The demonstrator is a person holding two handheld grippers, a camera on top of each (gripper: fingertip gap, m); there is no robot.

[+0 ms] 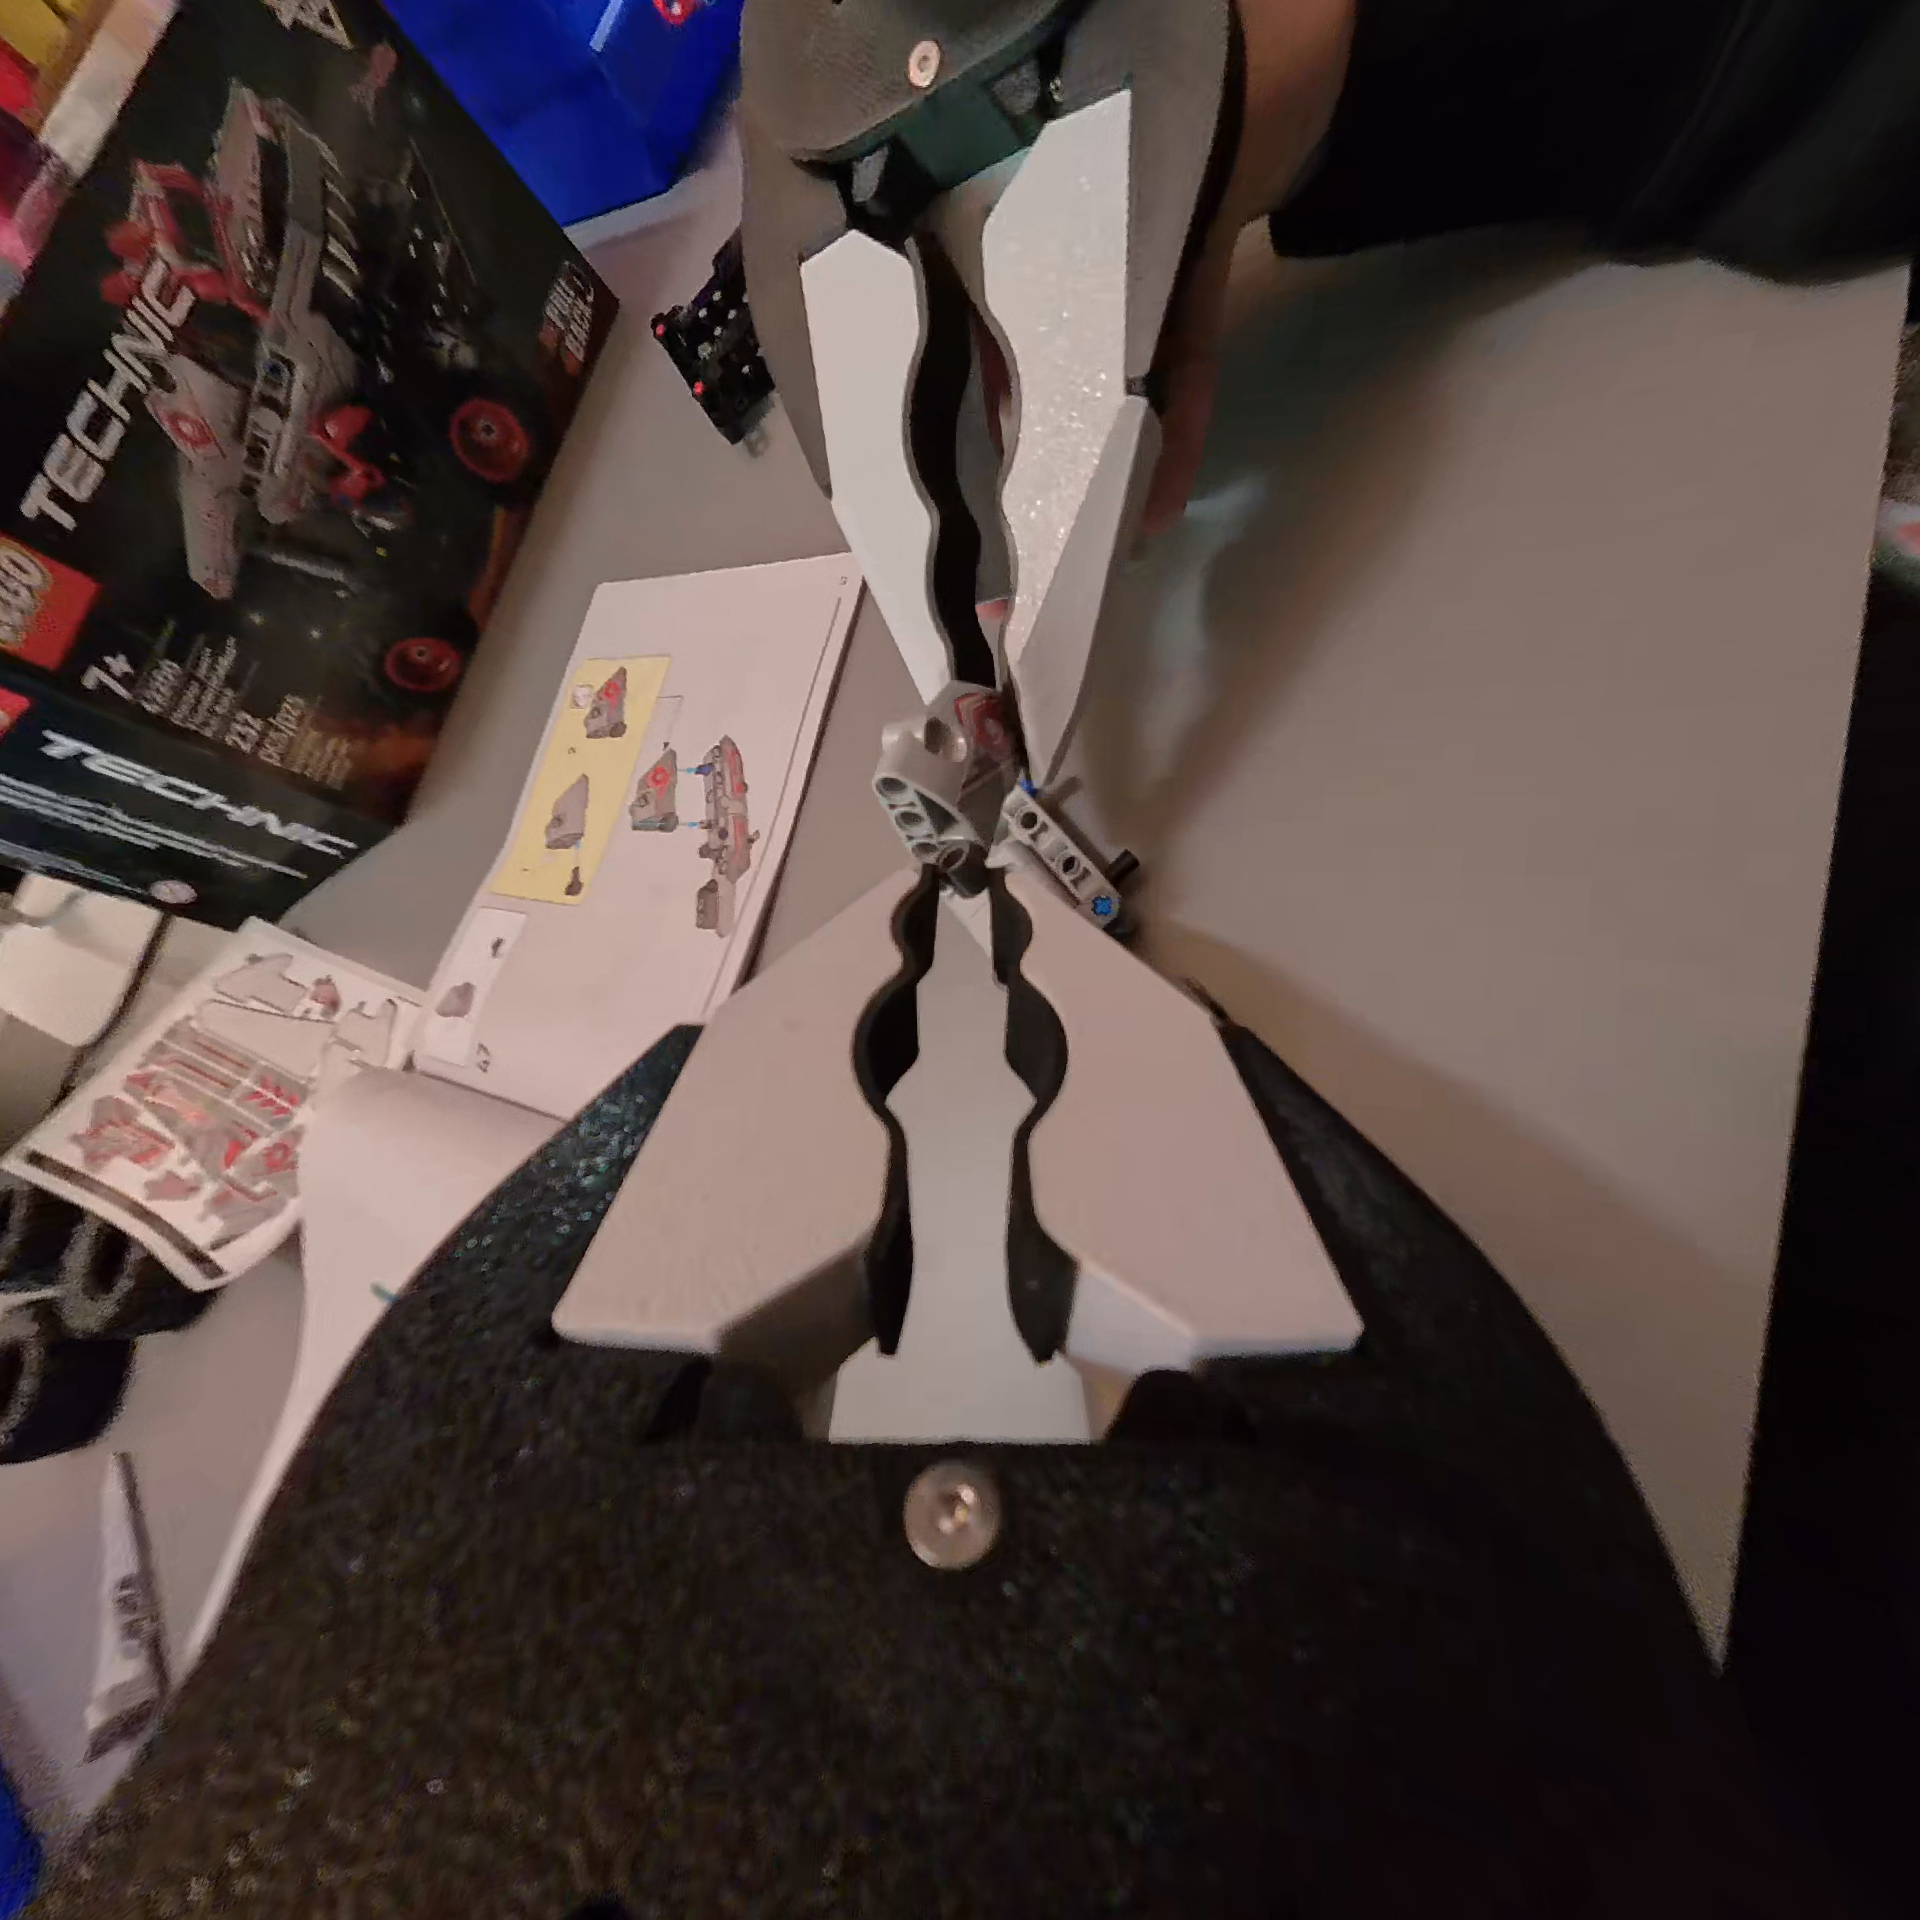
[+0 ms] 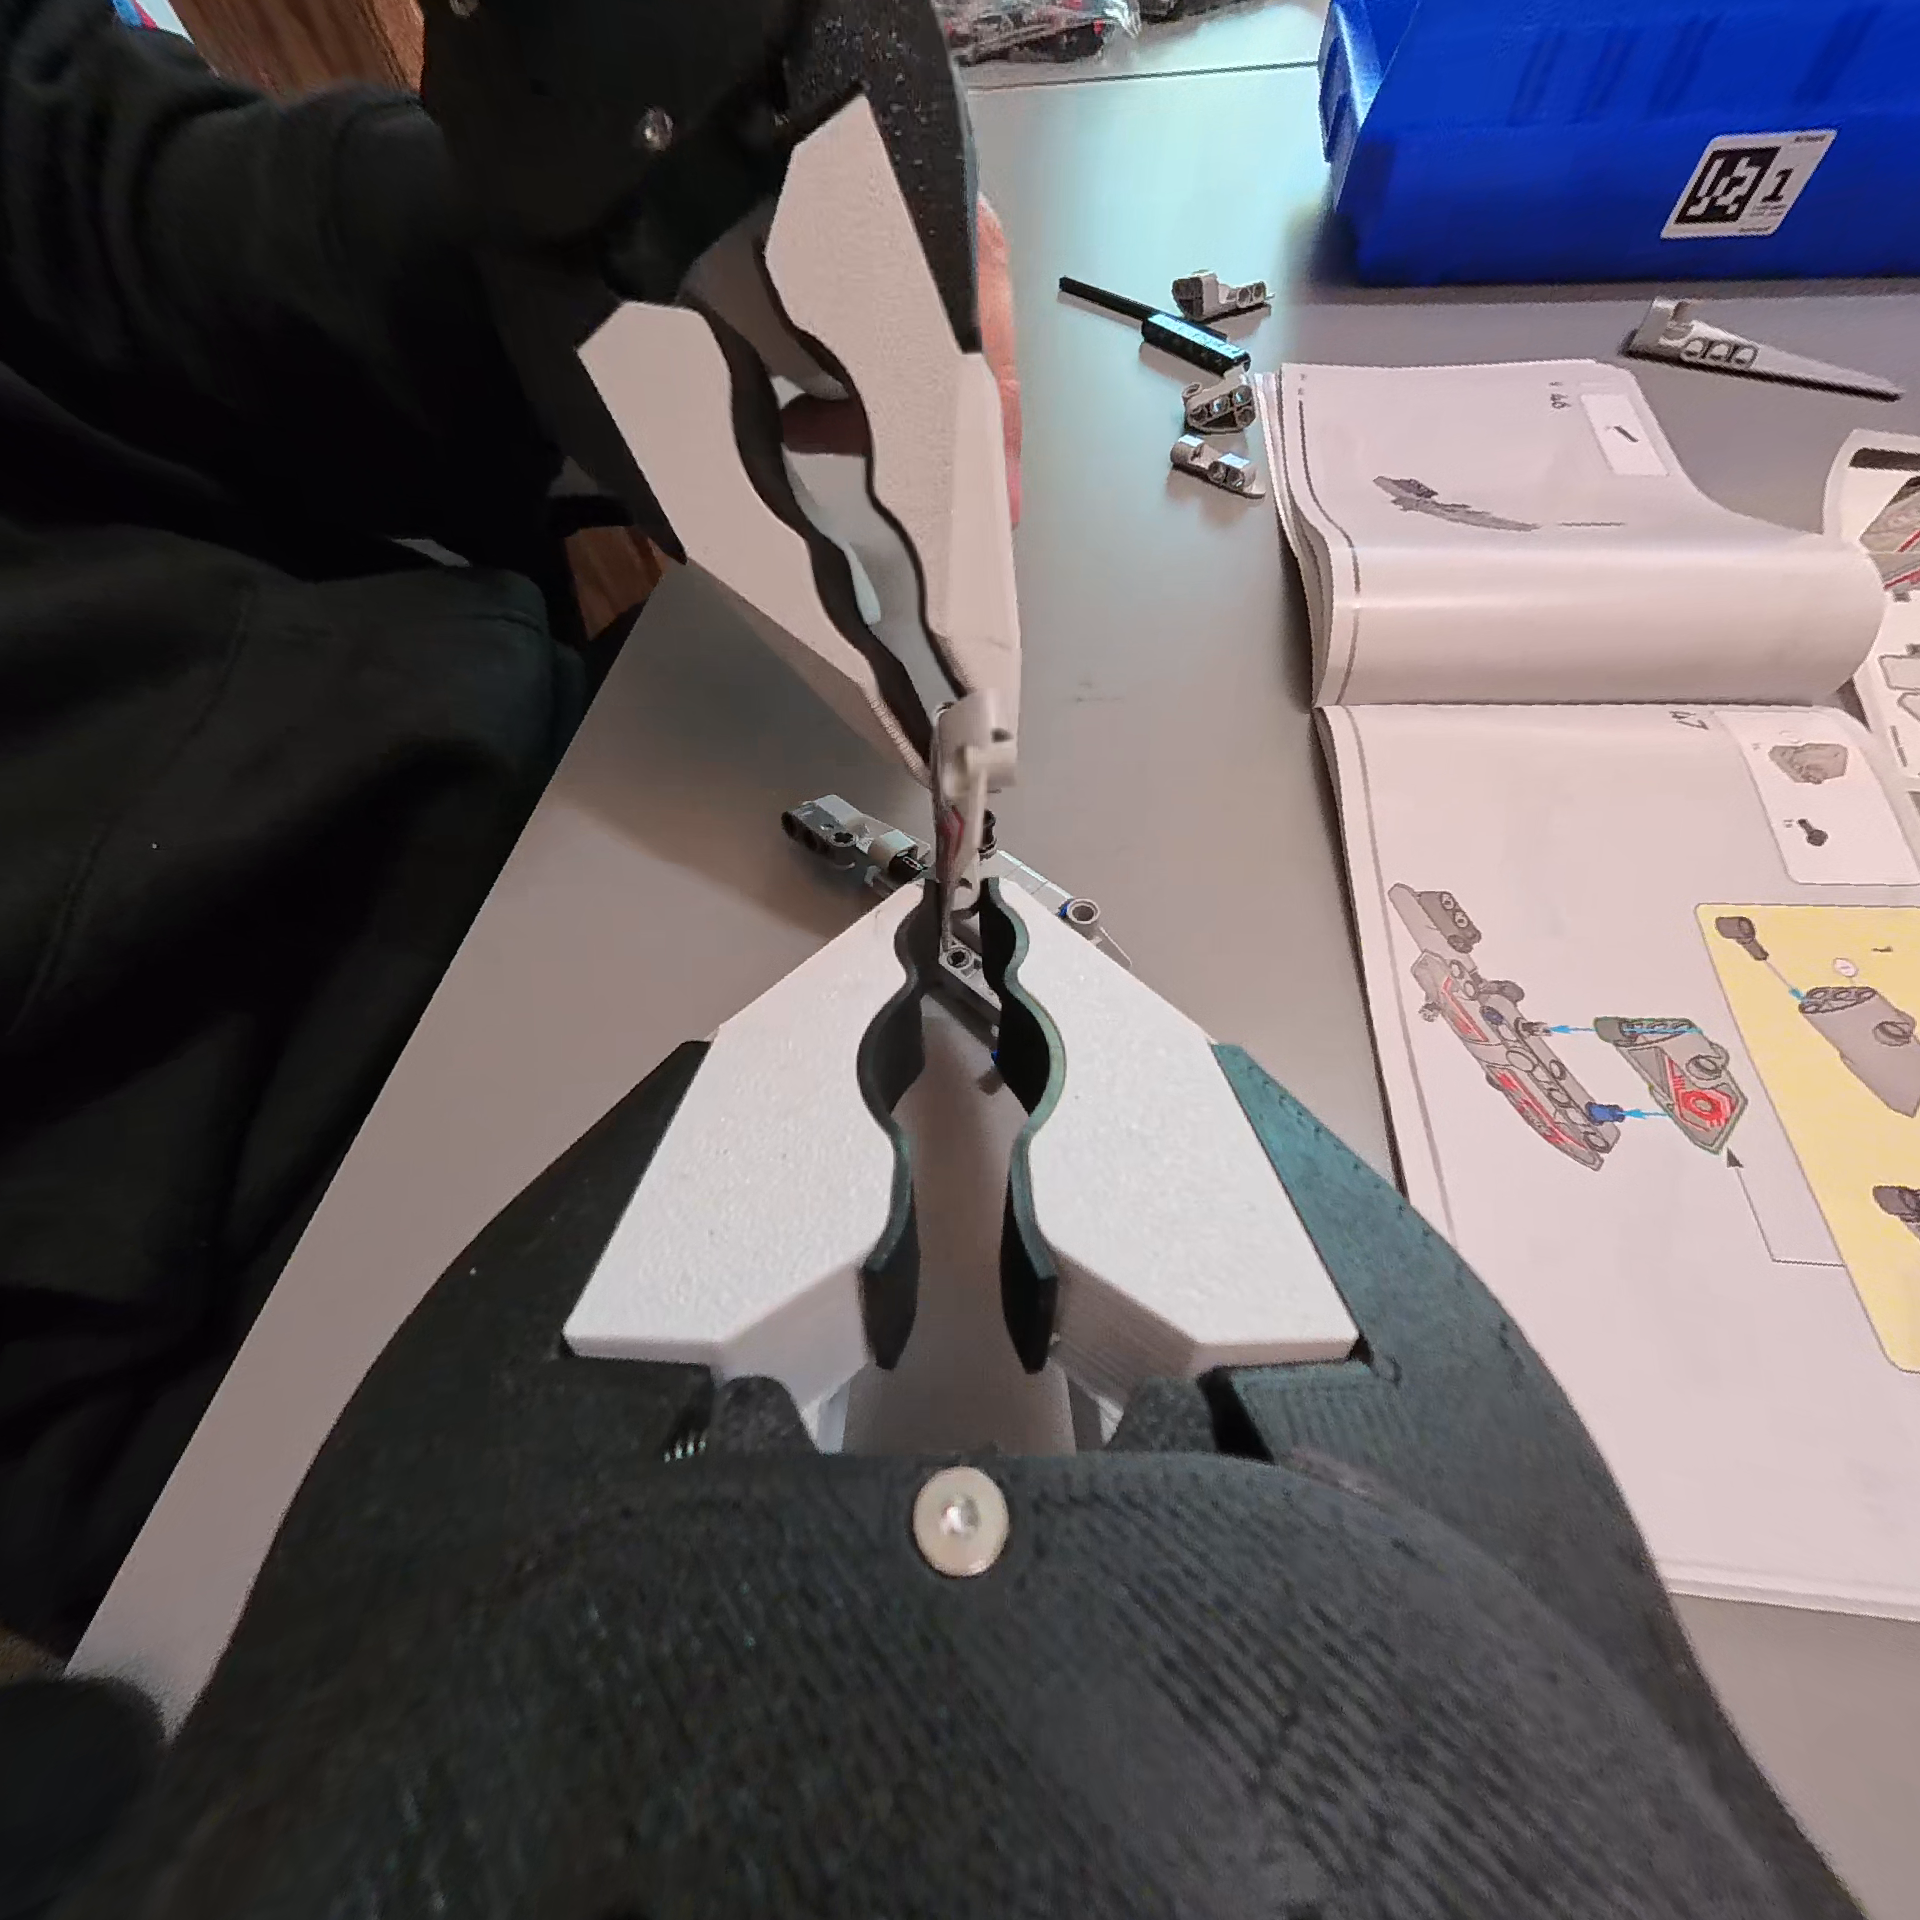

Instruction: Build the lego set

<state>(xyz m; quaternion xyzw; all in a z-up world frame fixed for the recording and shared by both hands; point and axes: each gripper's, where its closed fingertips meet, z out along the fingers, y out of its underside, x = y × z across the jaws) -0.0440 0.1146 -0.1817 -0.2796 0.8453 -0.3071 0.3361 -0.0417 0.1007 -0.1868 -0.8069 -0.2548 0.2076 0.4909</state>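
Left gripper [image 1: 961, 883] clamped on grey panel [image 1: 935, 774]; right gripper [image 2: 961, 904] apparently clamped on beam [image 1: 1065, 847] at panel's 4 o'clock. Risk: skewed push, pins miss, panel slips.

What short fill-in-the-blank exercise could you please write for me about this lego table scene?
1. The plastic bin at the far end of the table is ___ in colour.
2. The instruction booklet lies ___ on the table, with its pages showing.
3. The left tool and the right tool are both ___ on the grey lego piece between them.

Missing words: blue; open; shut
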